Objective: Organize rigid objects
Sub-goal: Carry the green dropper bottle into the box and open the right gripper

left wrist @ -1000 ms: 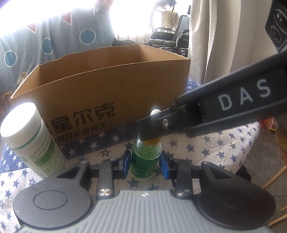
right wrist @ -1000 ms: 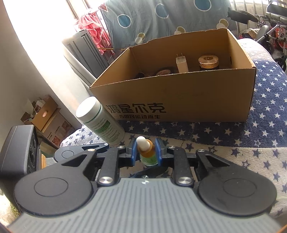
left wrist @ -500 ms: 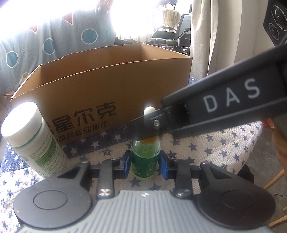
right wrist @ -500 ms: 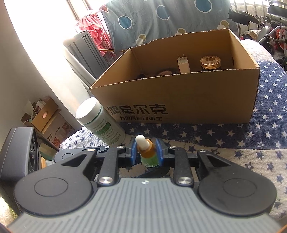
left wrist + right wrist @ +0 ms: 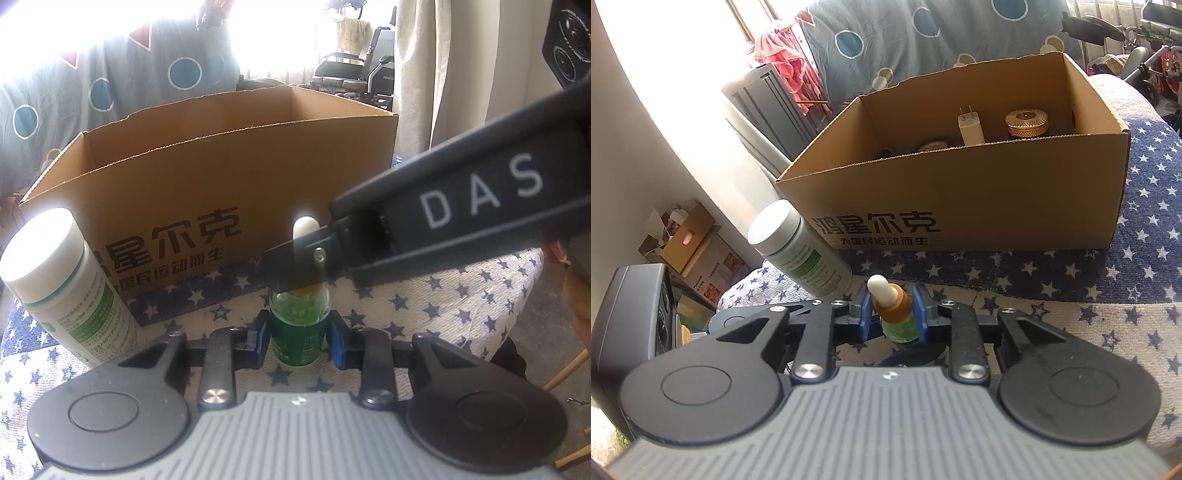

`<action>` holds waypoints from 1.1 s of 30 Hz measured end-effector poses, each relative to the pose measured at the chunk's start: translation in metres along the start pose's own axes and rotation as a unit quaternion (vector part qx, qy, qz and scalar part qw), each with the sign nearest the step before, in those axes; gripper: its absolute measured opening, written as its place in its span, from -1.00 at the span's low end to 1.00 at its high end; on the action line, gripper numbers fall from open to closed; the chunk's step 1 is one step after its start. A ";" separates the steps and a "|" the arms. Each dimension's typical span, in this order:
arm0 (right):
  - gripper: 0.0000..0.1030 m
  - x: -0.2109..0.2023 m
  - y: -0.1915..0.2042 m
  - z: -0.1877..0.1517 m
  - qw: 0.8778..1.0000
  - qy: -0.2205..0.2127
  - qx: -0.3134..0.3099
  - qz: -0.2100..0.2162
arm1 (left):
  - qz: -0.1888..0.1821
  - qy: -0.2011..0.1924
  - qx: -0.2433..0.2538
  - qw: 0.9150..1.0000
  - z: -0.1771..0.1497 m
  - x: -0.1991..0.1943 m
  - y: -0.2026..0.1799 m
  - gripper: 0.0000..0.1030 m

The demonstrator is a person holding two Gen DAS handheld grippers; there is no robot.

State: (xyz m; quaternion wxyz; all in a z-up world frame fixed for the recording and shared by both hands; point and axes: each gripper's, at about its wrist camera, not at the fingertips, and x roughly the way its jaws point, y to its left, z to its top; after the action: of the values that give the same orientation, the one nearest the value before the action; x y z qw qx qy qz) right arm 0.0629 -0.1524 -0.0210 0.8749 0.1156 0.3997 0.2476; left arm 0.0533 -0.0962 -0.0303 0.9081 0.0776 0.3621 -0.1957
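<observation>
while the small green dropper bottle [image 5: 298, 334] stands upright on the star-patterned cloth [image 5: 436, 306] just in front of the cardboard box [image 5: 236, 184], both tools are at it together: the left gripper [image 5: 298, 341] has its blue pads on either side of the green lower body, and they look to be touching the glass, though from this angle i cannot tell for certain whether they press it or only flank it. the right gripper [image 5: 894, 314] comes in higher up, its blue pads closed against the amber collar just under the white rubber bulb, so it is clamped on the dropper bottle [image 5: 895, 314]. in the left wrist view the right tool's black finger, lettered das, crosses in from the right and covers the bottle's neck, leaving only the white tip showing above it. a larger white bottle with a green label [image 5: 62, 288] stands to the left of the dropper bottle, close to the box's front wall. the box [image 5: 960, 206] is open at the top; inside it, near the far wall, a white plug adapter [image 5: 970, 127] stands upright beside a gold knurled lid [image 5: 1027, 122].
</observation>
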 end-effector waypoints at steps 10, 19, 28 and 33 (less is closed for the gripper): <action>-0.57 -0.003 0.002 0.001 1.000 -0.004 -0.005 -0.002 | 0.001 -0.004 0.001 1.000 0.002 -0.005 -0.002 -0.36; -0.57 -0.014 0.006 0.002 1.000 -0.015 -0.009 0.000 | 0.003 -0.015 0.004 1.000 0.006 -0.016 -0.002 -0.36; -0.57 -0.030 0.015 0.006 0.999 -0.037 -0.018 0.003 | 0.009 -0.032 0.009 0.999 0.012 -0.031 -0.004 -0.36; -0.57 -0.041 0.021 0.009 0.998 -0.051 -0.025 0.005 | 0.013 -0.043 0.011 0.999 0.018 -0.041 -0.005 -0.36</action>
State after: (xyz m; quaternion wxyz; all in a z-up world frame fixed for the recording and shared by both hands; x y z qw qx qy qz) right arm 0.0396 -0.1562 0.0195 0.8955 0.1085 0.3480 0.2554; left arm 0.0352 -0.0936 0.0114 0.9244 0.0834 0.3195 -0.1911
